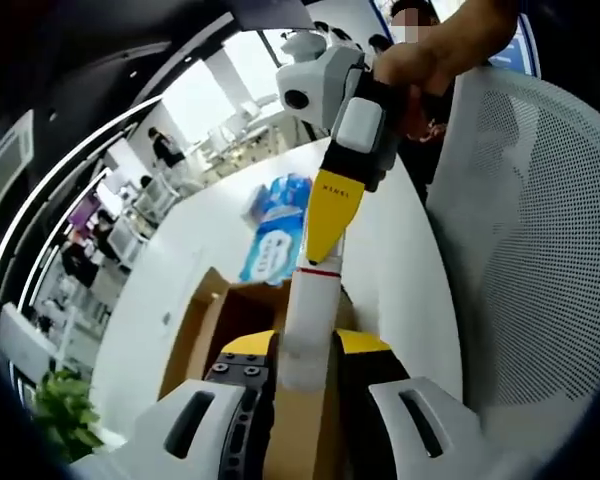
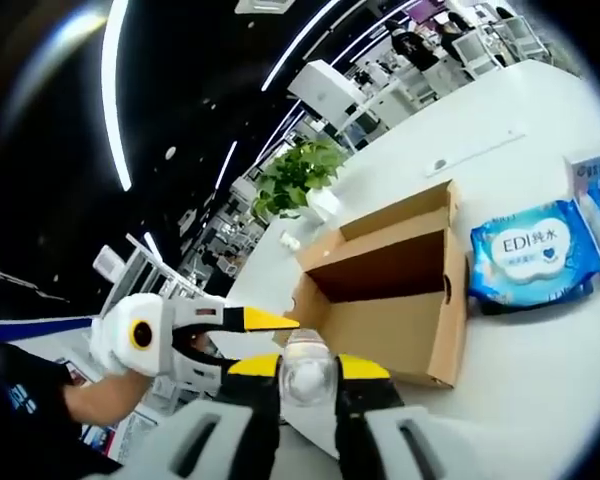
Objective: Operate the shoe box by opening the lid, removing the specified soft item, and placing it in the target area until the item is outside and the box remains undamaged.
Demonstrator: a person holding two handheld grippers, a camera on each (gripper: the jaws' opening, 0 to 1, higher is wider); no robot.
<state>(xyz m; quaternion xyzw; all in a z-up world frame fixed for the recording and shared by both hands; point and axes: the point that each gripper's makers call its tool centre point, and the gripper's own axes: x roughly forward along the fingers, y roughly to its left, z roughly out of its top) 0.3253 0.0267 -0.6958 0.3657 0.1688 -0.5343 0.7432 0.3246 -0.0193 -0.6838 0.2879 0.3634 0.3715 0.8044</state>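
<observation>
In the left gripper view, a person's bare hand (image 1: 420, 60) at one o'clock grips the right gripper (image 1: 320, 245), which slants down from the top toward the centre, its yellow-tipped jaws closed together on the upper end of a long white soft roll (image 1: 308, 320). The lower end of that roll sits clenched between the yellow-edged black jaws of the left gripper (image 1: 305, 365) at six o'clock. Behind it the open brown cardboard shoe box (image 1: 215, 320) lies on the round white table (image 1: 400, 270), with a blue-and-white pack of wipes (image 1: 280, 240) just beyond it toward twelve o'clock. A white mesh chair back (image 1: 530, 230) stands at three o'clock.

In the right gripper view, the roll's end (image 2: 305, 378) is clamped at six o'clock. The left gripper (image 2: 265, 320) reaches in from nine o'clock, held by a hand (image 2: 105, 395) with a dark sleeve. The box (image 2: 390, 290), empty and lid laid back, sits at centre, the wipes (image 2: 535, 250) at three o'clock, a green potted plant (image 2: 295, 180) beyond.
</observation>
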